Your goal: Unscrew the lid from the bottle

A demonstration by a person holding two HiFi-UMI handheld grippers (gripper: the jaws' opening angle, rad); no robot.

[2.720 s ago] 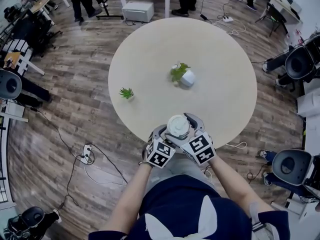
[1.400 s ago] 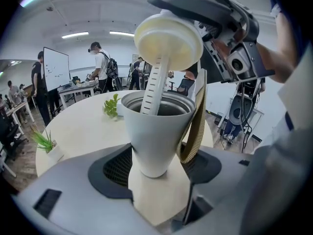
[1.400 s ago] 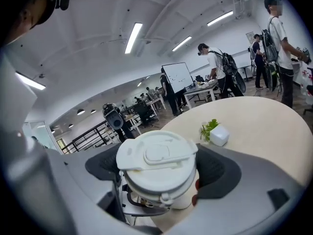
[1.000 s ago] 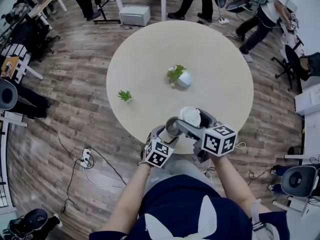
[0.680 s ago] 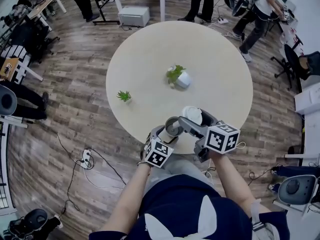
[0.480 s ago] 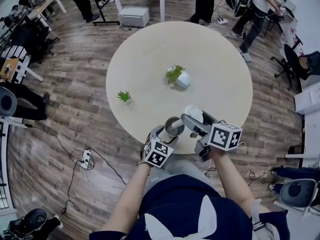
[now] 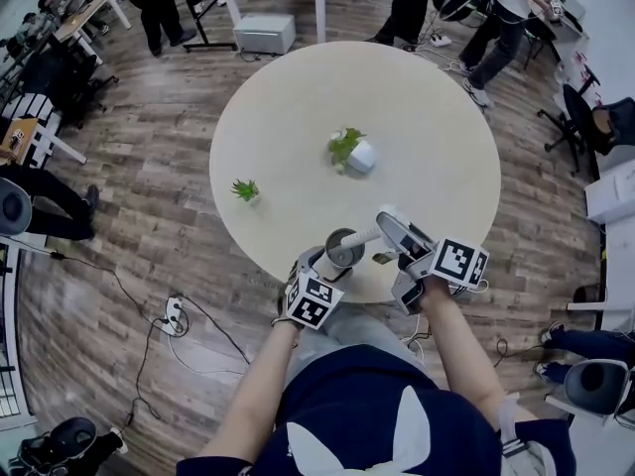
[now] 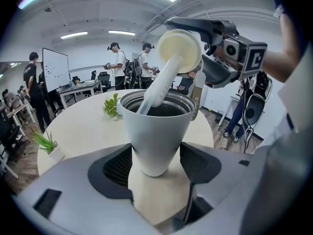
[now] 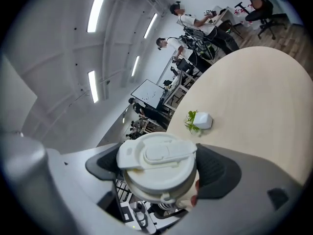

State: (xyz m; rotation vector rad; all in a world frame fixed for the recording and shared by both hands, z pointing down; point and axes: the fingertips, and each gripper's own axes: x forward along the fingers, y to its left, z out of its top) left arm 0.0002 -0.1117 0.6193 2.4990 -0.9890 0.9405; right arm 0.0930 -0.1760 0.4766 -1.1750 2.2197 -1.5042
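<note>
Head view: the grey bottle [image 7: 344,249] is being held upright at the near edge of the round table [image 7: 298,117], clamped between the jaws of the left gripper [image 7: 335,259]. In the left gripper view the bottle [image 8: 156,131] is being pressed on both sides by the dark pads, and its mouth is standing open.

The white lid [image 7: 387,213] is being gripped by the right gripper [image 7: 395,228] just to the right of the bottle and above it. In the right gripper view the lid [image 9: 156,163] is being squeezed from both sides by the jaws. The lid is being held tilted, and its white straw [image 8: 156,87] is slanting down with its lower end inside the bottle's mouth.

Compared with 2.7 s ago, the lid is no longer sitting on the bottle, and the two grippers are no longer being held side by side. Since 1.0 s ago the right gripper is being carried further right and toward the table's edge, and the straw [image 7: 363,237] is now being shown between lid and bottle.

A potted plant in a white pot [image 7: 352,152] and a smaller plant [image 7: 246,190] are resting on the table, well apart from the bottle.
</note>
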